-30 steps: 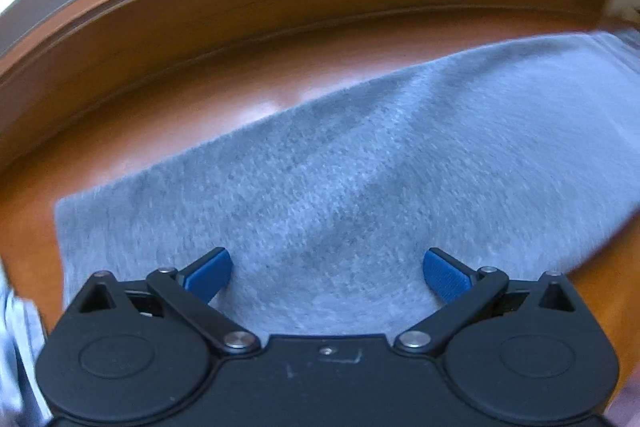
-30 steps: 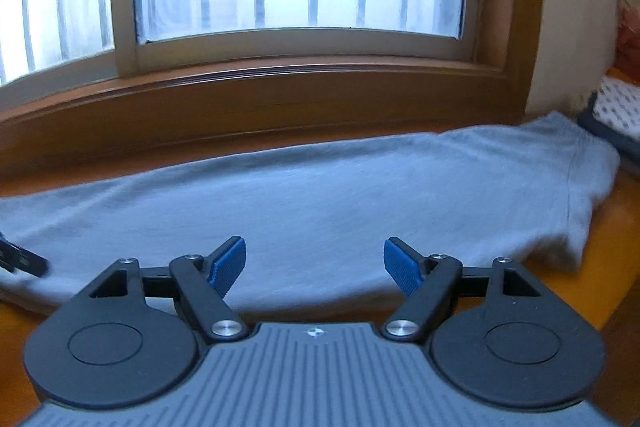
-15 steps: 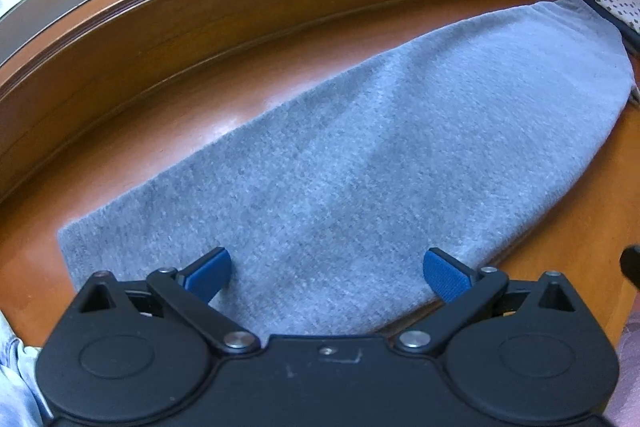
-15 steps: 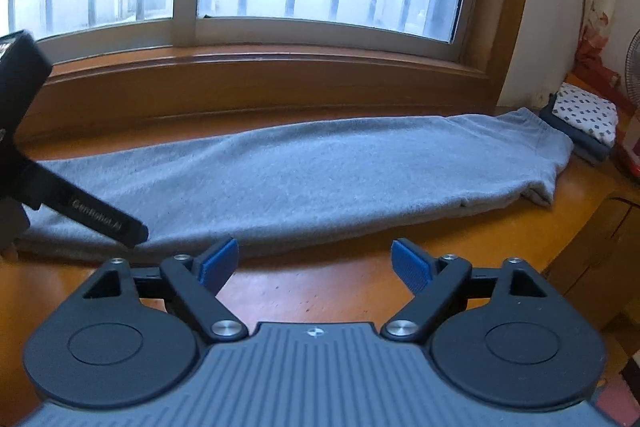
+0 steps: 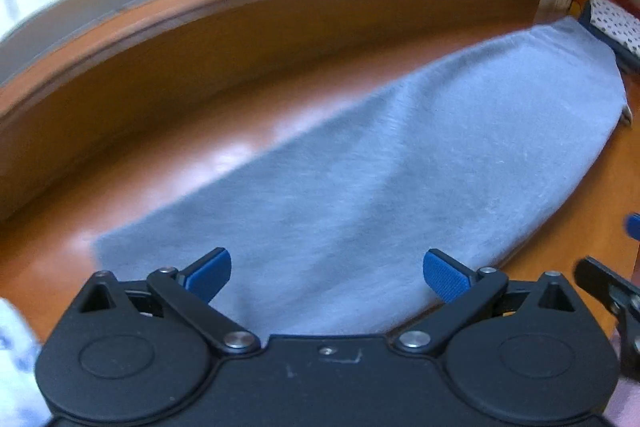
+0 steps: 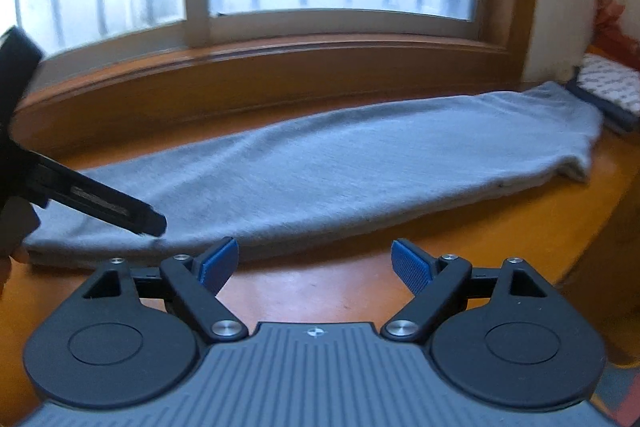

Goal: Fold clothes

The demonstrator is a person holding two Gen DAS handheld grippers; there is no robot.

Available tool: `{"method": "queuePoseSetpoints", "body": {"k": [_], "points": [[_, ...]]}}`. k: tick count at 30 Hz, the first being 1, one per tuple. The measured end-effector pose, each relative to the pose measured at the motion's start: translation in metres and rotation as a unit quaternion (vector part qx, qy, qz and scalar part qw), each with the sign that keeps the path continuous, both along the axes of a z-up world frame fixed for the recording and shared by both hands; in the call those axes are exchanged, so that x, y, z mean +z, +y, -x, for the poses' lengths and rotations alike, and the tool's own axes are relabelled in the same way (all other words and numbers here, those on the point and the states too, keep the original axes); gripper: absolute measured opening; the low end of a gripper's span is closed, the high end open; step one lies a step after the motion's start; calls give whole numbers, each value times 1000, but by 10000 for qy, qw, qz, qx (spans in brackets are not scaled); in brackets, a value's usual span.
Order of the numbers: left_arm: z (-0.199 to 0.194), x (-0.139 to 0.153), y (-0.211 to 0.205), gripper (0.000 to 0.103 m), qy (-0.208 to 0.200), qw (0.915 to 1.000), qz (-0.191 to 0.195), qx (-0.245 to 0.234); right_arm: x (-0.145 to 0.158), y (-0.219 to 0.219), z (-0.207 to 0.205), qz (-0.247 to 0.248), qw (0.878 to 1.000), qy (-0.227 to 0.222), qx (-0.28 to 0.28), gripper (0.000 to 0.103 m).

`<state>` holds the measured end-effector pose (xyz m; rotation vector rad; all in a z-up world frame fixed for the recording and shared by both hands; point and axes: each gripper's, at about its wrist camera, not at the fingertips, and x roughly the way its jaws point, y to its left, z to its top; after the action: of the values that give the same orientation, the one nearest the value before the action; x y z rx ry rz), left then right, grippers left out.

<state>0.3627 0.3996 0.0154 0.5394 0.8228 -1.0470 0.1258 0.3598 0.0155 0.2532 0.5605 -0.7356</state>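
A grey garment (image 6: 340,163) lies folded into a long narrow strip along the wooden window ledge (image 6: 360,287); the left wrist view shows the same grey garment (image 5: 380,187) stretching away to the right. My left gripper (image 5: 326,273) hovers open over the strip's near left end, with nothing between its blue pads. My right gripper (image 6: 316,265) stands open over bare wood just in front of the strip's near edge, holding nothing. The left gripper's black finger (image 6: 104,205) shows at the left of the right wrist view, above the garment's left end.
A stack of folded clothes (image 6: 608,91), white patterned on dark, sits at the ledge's far right end, past the garment; it shows as folded clothes (image 5: 612,23) in the left wrist view. The window frame (image 6: 280,67) rises behind. The ledge drops off at the right front.
Both grippers have drawn back from the garment, open throughout. The right one moved off the cloth to the bare wood in front. The left one pulled back and rose a little.
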Motion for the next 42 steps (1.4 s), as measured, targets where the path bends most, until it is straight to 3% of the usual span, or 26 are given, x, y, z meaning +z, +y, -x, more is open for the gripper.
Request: {"method": "queuePoseSetpoints", "body": {"k": [5, 7, 10, 16, 24, 28, 30, 31, 34, 36, 39, 42], "points": [[-39, 14, 68, 103, -323, 9984, -265, 387, -8, 27, -29, -76, 9945, -75, 1045, 87], [-52, 20, 93, 103, -405, 9980, -221, 435, -13, 49, -50, -70, 9863, 57, 1645, 88], [-68, 31, 117, 103, -353, 9985, -118, 390, -20, 86, -79, 167, 9776, 100, 2095, 88], [-84, 40, 140, 103, -660, 9977, 126, 96, -25, 127, -128, 325, 9740, 33, 2244, 88], [-106, 36, 156, 103, -141, 9982, 575, -43, -34, 152, -172, 1156, 9590, 632, 2510, 88], [-110, 33, 160, 103, -4, 9977, 676, -95, -35, 146, -181, 1110, 9631, 581, 2383, 86], [-110, 31, 161, 103, 57, 9975, 696, -104, -35, 138, -181, 910, 9682, 485, 2281, 77], [-109, 30, 161, 103, 75, 9975, 691, -105, -34, 136, -181, 795, 9701, 449, 2250, 60], [-106, 29, 161, 103, 104, 9975, 683, -114, -32, 135, -185, 773, 9738, 533, 2071, 29], [-103, 30, 161, 103, 78, 9976, 675, -130, -27, 128, -182, 501, 9796, 371, 1913, 25], [-99, 33, 158, 103, -2, 9978, 652, -141, -13, 99, -167, -452, 9855, -393, 1586, 15], [-94, 36, 151, 103, -88, 9979, 613, -192, 1, 65, -148, -1299, 9757, -1316, 1173, 11]]}}
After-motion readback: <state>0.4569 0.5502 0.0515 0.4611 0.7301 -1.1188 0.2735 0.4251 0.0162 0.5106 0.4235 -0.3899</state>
